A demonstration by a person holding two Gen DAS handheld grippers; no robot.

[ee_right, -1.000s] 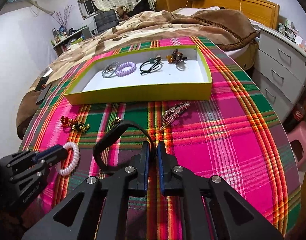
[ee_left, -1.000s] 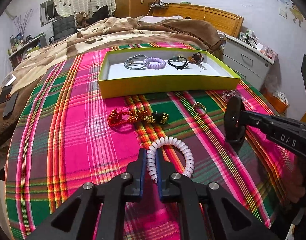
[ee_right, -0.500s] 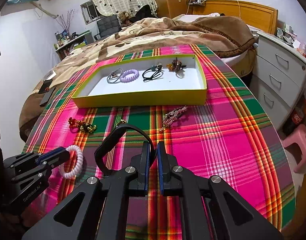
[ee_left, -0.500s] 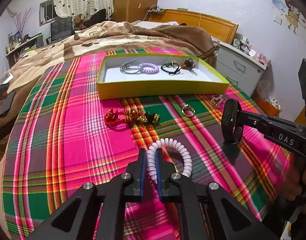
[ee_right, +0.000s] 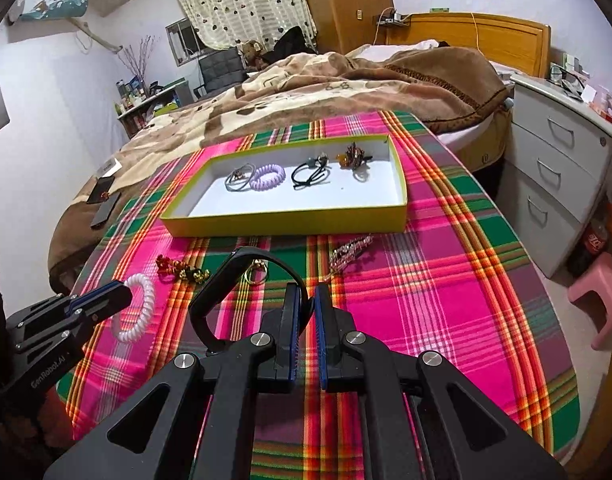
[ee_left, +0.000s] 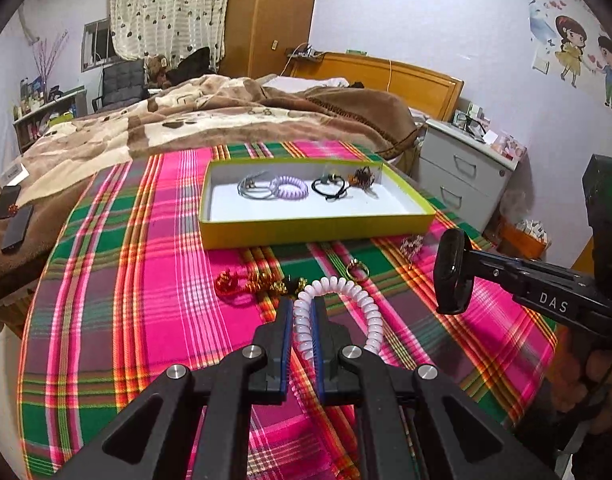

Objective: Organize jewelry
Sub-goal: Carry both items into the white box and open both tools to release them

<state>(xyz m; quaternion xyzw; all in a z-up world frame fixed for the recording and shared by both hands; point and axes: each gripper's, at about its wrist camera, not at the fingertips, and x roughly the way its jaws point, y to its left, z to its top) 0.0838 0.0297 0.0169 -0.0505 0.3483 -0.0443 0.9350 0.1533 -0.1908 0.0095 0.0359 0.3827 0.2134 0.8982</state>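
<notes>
Bedroom, lilac walls, wooden headboard, brown blanket on bed at rear.

1. Plaid cloth (ee_right: 446,312) – pink/green/orange, covers whole work surface; all items below sit on or above it.
2. Yellow tray (ee_right: 290,226) – shallow, white inside, far-centre of cloth. Contents in a row, L to R: grey hair ties (ee_right: 237,178), lilac spiral tie (ee_right: 267,176), black hair tie (ee_right: 308,174), brown/amber clip (ee_right: 352,158). Near half of tray floor bare.
3. Right gripper (ee_right: 311,300) – jaws clamped on black headband (ee_right: 226,280); band arcs up and to the left of the fingers, held clear of cloth. In left wrist view band seen end-on, at right.
4. Left gripper (ee_left: 304,312) – jaws pinched on white spiral bracelet (ee_left: 362,304); one side of coil between the blue pads, rest loops out to the right.
5. Loose on cloth, betw. tray and grippers:
 - red/gold beaded piece (ee_left: 258,282), left;
 - gold ring (ee_left: 357,269), centre, seen through headband arc in right wrist view;
 - pinkish beaded clip (ee_right: 352,252), right, just below tray's front wall.
6. Off cloth: two dark phones (ee_left: 16,226) on blanket at left; white drawers (ee_right: 554,184) at right; pink stool (ee_right: 602,300) on floor.
</notes>
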